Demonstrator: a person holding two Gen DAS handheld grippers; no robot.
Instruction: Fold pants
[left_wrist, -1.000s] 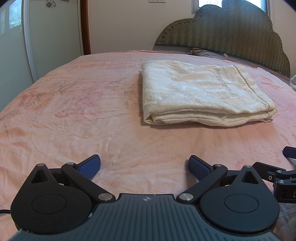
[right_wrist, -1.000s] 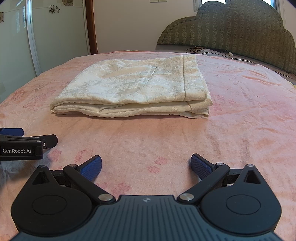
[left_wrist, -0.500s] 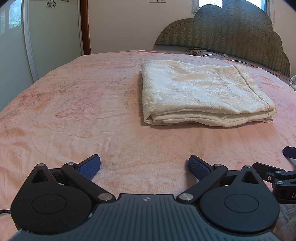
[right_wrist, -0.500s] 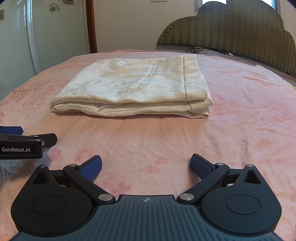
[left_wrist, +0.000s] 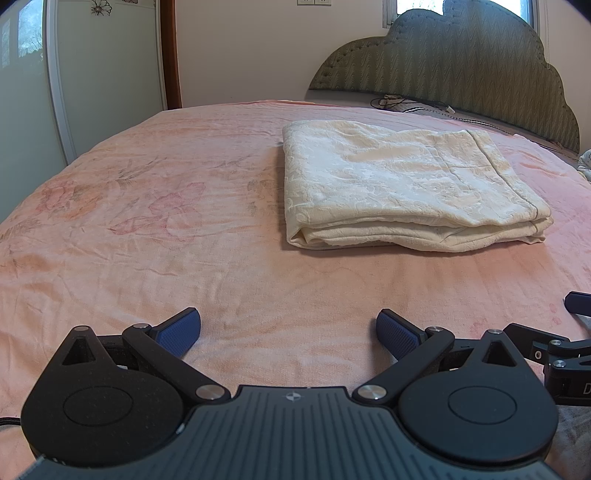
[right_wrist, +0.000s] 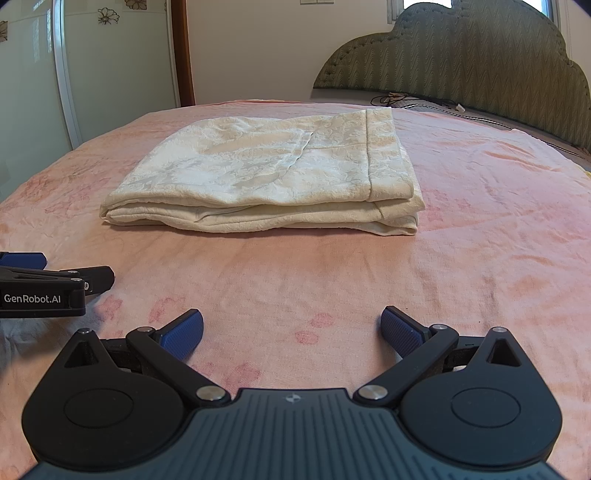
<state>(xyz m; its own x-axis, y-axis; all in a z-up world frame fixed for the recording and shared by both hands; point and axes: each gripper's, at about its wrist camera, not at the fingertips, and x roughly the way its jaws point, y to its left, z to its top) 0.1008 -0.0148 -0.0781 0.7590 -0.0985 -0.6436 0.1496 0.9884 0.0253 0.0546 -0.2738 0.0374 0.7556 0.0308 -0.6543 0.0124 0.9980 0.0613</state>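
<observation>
Nothing moved: both grippers' jaws wide apart, empty; folded pants (right_wrist: 266, 184) on bedspread (right_wrist: 480, 240); "GenRobot.AI" on left gripper (right_wrist: 40, 291).

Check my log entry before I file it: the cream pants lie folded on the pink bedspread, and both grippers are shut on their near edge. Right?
Not quite. Both wrist views show the left gripper and right gripper open and empty, short of the pants. The pants do lie folded on the pink bedspread.
</observation>
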